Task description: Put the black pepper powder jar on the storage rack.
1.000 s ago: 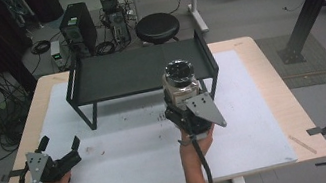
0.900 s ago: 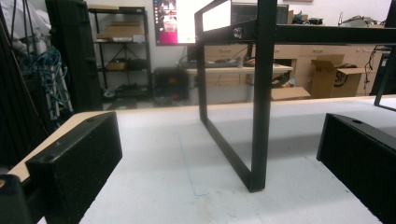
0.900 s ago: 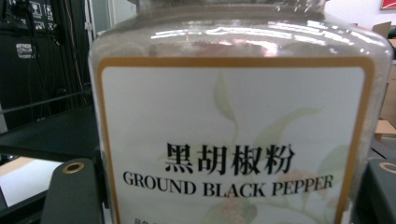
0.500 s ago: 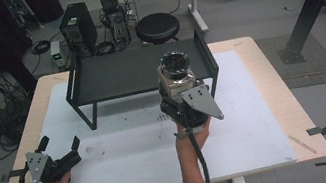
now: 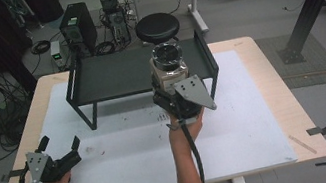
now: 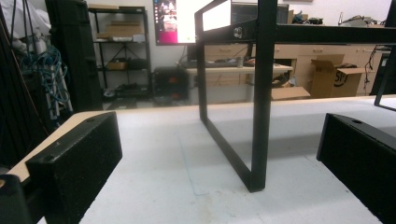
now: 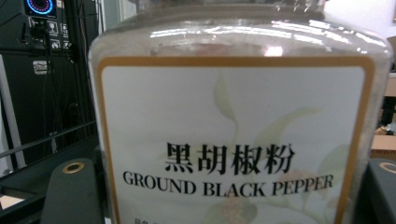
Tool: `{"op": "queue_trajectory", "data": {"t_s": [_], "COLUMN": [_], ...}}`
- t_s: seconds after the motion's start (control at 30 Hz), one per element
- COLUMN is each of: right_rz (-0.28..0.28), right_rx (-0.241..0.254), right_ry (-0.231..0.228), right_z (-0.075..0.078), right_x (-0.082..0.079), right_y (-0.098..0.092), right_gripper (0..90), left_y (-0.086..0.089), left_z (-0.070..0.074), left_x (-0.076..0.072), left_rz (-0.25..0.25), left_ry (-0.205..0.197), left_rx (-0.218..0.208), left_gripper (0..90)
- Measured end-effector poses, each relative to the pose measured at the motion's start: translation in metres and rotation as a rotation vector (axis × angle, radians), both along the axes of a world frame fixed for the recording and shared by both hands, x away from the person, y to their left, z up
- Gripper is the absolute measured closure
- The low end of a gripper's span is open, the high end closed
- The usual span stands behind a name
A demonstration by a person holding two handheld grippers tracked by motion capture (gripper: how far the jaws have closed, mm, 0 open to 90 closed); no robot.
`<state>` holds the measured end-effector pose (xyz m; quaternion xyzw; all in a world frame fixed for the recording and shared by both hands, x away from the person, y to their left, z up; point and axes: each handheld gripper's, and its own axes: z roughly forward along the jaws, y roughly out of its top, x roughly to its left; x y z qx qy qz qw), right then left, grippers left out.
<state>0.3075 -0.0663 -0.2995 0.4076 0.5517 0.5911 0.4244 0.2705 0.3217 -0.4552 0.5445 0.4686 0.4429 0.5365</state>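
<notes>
1 pepper jar (image 5: 169, 68) sat clamped in the right gripper (image 5: 173, 101), held above the table (image 5: 265, 104) before 1 black rack (image 5: 118, 76) — the left gripper (image 5: 57, 153) gaped wide, empty.

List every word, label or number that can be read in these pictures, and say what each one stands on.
"黑胡椒粉" on the label of the pepper jar, in the right gripper view.
"GROUND BLACK PEPPER" on the same label, just below.
A further line at the label's bottom edge is cut off and cannot be read.
The print on the cardboard box in the left gripper view is too small and blurred to read.
The small signs under the glowing ring on the dark equipment are too small to read.
</notes>
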Motion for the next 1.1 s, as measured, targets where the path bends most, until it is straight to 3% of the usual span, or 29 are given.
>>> {"op": "queue_trajectory", "data": {"t_s": [0.77, 1.1], "right_rz": [0.035, 0.043], "right_rx": [-0.019, -0.034], "right_ry": [-0.008, -0.003], "right_z": [0.017, 0.024], "right_x": [0.039, 0.063], "right_y": [0.031, 0.046], "right_gripper": [25.3, 25.3], "left_y": [0.000, 0.000], "left_z": [0.000, 0.000], "left_x": [0.000, 0.000], "left_rz": [-0.001, -0.001], "left_ry": [0.000, 0.001], "left_rx": [-0.005, -0.003], "left_gripper": [0.5, 0.5]}}
